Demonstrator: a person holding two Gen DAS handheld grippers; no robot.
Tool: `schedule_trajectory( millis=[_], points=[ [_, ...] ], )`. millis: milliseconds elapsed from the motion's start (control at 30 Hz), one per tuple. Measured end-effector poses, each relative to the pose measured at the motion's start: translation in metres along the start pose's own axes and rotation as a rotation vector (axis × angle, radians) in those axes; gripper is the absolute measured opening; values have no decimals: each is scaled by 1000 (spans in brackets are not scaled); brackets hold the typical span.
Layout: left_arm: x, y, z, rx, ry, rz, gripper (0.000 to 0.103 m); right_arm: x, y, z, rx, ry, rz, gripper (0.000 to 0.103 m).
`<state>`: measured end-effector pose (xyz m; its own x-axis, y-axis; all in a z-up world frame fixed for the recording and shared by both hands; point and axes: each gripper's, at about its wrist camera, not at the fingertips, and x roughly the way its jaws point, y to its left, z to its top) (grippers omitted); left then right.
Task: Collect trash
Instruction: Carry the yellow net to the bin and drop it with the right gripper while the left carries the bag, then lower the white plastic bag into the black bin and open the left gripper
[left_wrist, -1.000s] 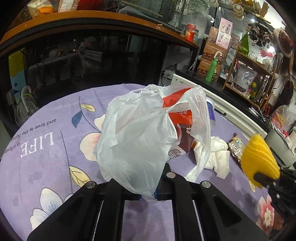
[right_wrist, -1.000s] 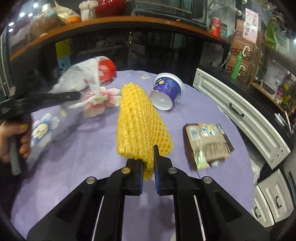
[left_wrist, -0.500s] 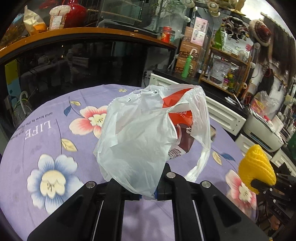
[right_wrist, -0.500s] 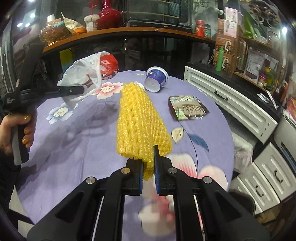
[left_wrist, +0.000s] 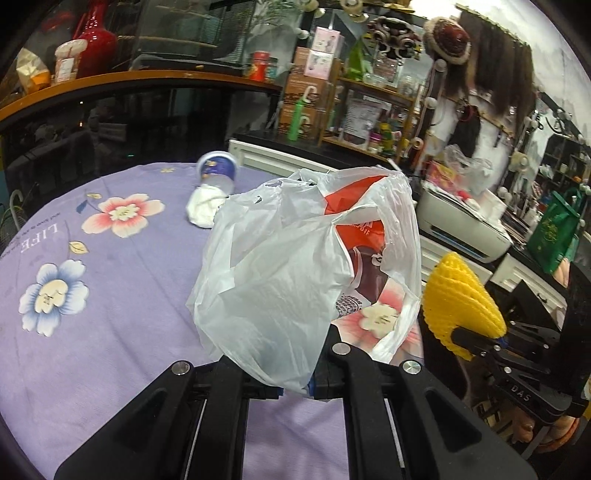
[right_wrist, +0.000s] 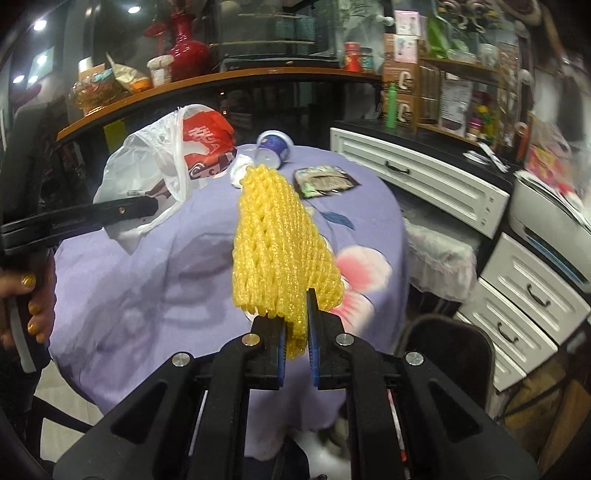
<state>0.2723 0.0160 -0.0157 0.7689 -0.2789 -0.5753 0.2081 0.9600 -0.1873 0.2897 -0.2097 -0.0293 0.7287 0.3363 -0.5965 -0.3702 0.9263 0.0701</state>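
With the right hand-held gripper (right_wrist: 296, 334) clenched on the yellow foam net (right_wrist: 280, 243) at frame center, I would aim it into the mouth of the white plastic bag (left_wrist: 295, 266) that the left hand-held gripper (left_wrist: 295, 376) grasps, before letting go.

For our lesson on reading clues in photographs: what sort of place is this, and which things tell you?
Probably a lived-in home dining or living area. A round table under a purple floral tablecloth, white drawer cabinets, and a wooden shelf carrying a red vase and snack packets all suggest a household rather than a workplace.
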Motion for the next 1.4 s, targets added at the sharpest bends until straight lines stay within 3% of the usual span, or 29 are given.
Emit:
schedule_trajectory(
  millis=[433, 767, 1067, 1133, 1167, 1200, 1267, 1400],
  points=[
    [18, -81, -18, 67, 22, -115, 8, -23, -94, -56, 171, 51, -165, 10],
    [43, -142, -33, 160, 77, -180, 8, 13, -170, -120, 353, 185, -241, 10],
    [69, -186, -49, 229, 148, -242, 8, 60, -190, -161, 390, 298, -274, 11],
    [74, -195, -52, 249, 164, -248, 8, 68, -195, -172, 403, 321, -284, 15],
    [77, -199, -54, 261, 172, -253, 8, 71, -198, -178, 418, 335, -288, 26],
    [78, -202, -56, 268, 177, -256, 8, 72, -200, -180, 425, 340, -292, 44],
    [82, -209, -59, 286, 188, -265, 8, 70, -203, -185, 436, 333, -317, 60],
    [89, -220, -66, 304, 211, -277, 8, 63, -208, -187, 450, 315, -329, 60]
  ],
)
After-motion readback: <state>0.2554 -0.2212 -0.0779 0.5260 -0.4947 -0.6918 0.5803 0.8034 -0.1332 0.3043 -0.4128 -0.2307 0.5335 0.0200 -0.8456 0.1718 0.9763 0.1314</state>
